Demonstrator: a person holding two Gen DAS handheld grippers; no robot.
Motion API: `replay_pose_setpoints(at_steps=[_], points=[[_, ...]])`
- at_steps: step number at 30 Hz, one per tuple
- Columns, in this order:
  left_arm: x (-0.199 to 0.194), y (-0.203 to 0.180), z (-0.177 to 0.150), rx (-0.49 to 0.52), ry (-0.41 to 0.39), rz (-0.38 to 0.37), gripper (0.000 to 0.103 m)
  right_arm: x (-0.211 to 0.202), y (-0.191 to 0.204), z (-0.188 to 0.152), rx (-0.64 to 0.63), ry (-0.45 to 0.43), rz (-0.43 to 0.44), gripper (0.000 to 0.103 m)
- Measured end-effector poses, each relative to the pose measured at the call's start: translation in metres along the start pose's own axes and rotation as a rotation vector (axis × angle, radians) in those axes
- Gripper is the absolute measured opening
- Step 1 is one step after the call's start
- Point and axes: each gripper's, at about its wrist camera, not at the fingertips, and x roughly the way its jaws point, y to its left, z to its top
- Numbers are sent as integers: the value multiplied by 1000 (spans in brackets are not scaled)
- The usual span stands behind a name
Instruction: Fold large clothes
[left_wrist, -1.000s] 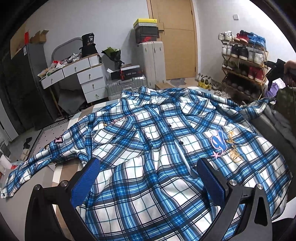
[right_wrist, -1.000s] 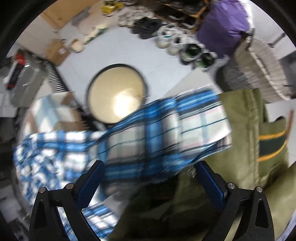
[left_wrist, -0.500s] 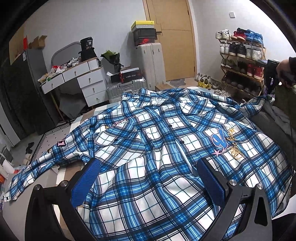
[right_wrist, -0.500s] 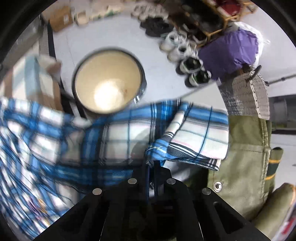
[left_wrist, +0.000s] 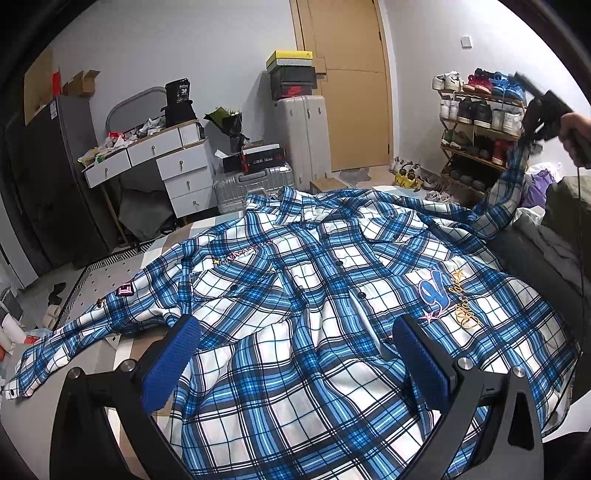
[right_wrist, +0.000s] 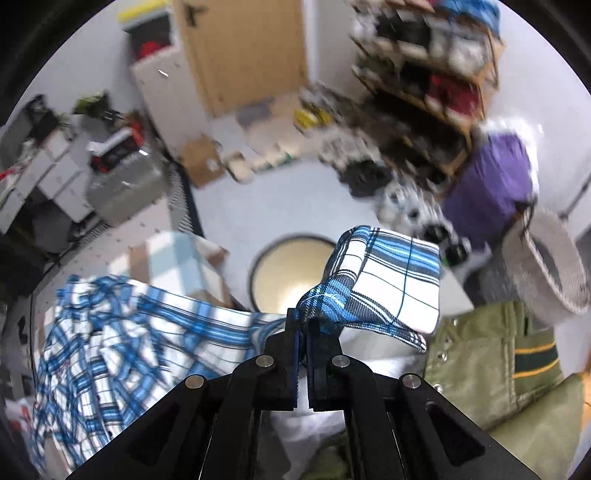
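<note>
Right gripper (right_wrist: 303, 325) pinches sleeve (right_wrist: 388, 280), seemingly above round stool (right_wrist: 280, 269).

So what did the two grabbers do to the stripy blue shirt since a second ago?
The right hand-held gripper snapped shut on the cuff of the blue-and-white plaid shirt and lifted that sleeve up off the bed. The left hand-held gripper stayed open, hovering over the shirt's hem. The rest of the shirt stayed spread flat.

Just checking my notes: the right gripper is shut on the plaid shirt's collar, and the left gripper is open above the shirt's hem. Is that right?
Not quite. The right gripper is shut on the plaid shirt's sleeve cuff, not the collar; the right wrist view shows it. The left gripper is indeed open above the hem.
</note>
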Motion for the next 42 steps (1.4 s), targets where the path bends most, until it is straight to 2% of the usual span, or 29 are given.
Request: replay_pose_setpoints(at_steps=[6, 9, 13, 16, 18, 20, 23, 24, 27, 29, 34, 37, 38, 39, 40, 41, 42], points=[[-5, 3, 0, -15, -11, -7, 102, -74, 38, -41, -143, -182, 0, 3], [-10, 3, -1, -15, -24, -10, 102, -104, 41, -75, -159, -244, 4, 3], [-15, 2, -2, -2, -42, -5, 102, -125, 20, -133, -39, -272, 37, 3], [-16, 1, -3, 1, -46, -10, 102, -109, -4, -175, 69, -216, 64, 7], [-15, -1, -4, 8, -45, -7, 102, -92, -26, -186, 163, -165, 116, 8], [-16, -3, -5, 16, -47, 0, 102, -78, -47, -195, 270, -128, 185, 15], [-18, -2, -7, 22, -54, 12, 102, -82, -71, -203, 385, -166, 322, 16], [-19, -1, -7, 20, -56, 13, 102, -86, -74, -205, 401, -182, 336, 23], [-18, 1, -8, 15, -54, 11, 102, -101, -82, -212, 466, -265, 361, 61], [-19, 0, -8, 16, -53, 13, 102, -106, -83, -211, 478, -308, 335, 64], [-19, -1, -9, 16, -52, 15, 102, -99, -69, -190, 446, -312, 243, 64], [-20, 0, -10, 11, -56, 18, 102, -94, -47, -178, 326, -286, 120, 63], [-21, 0, -10, 11, -58, 17, 102, -94, -34, -175, 263, -278, 51, 63], [-22, 1, -10, 10, -61, 18, 102, -93, -22, -174, 194, -274, -18, 57], [-22, 2, -10, 10, -63, 19, 102, -90, -12, -173, 140, -268, -61, 37], [-22, 3, -11, 10, -64, 19, 102, -85, -5, -175, 99, -254, -86, 22], [-23, 3, -11, 10, -64, 20, 102, -79, 1, -176, 56, -222, -88, 2]])
